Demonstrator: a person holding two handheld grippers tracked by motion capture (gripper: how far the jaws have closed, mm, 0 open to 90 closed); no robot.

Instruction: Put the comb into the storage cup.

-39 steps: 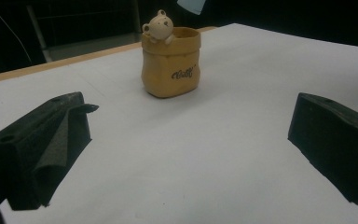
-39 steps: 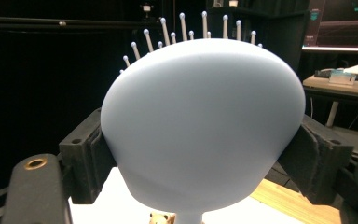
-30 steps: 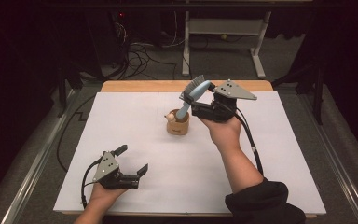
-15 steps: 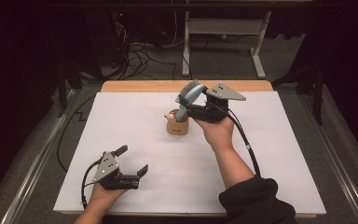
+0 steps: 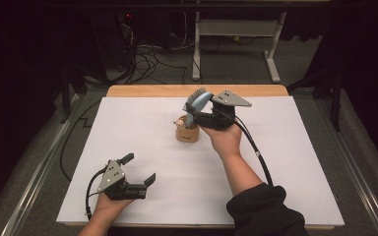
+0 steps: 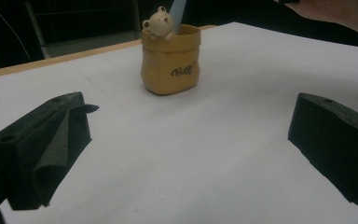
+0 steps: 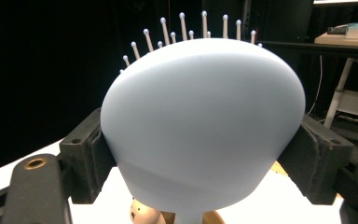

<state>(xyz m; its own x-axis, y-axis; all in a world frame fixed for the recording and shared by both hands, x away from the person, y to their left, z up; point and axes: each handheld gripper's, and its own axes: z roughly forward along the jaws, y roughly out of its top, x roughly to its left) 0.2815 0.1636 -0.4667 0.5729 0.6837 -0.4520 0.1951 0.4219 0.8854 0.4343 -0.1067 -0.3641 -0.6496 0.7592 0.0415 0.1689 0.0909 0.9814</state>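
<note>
Lowering the hairbrush (image 5: pixel 197 102) into the bear pot (image 5: pixel 187 132) — since a second ago the right claw (image 5: pixel 200 117) has dropped and the handle tip now sits inside the pot's mouth, so insertion looks nearly done. Its pads clamp the pale-blue brush head on both sides, directly above the pot. Left claw (image 5: pixel 141 170) sits wide open and empty on the counter (image 5: pixel 295 162), well nearer the person than the pot.

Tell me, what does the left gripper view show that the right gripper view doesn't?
The left gripper view alone gives the yellow pot whole, with the lettering on its front, and the left gripper with its jaws wide apart over bare white table. The right gripper view alone gives the hairbrush head, bristles up, clamped by the right gripper. Both share the little bear on the pot's rim.
</note>
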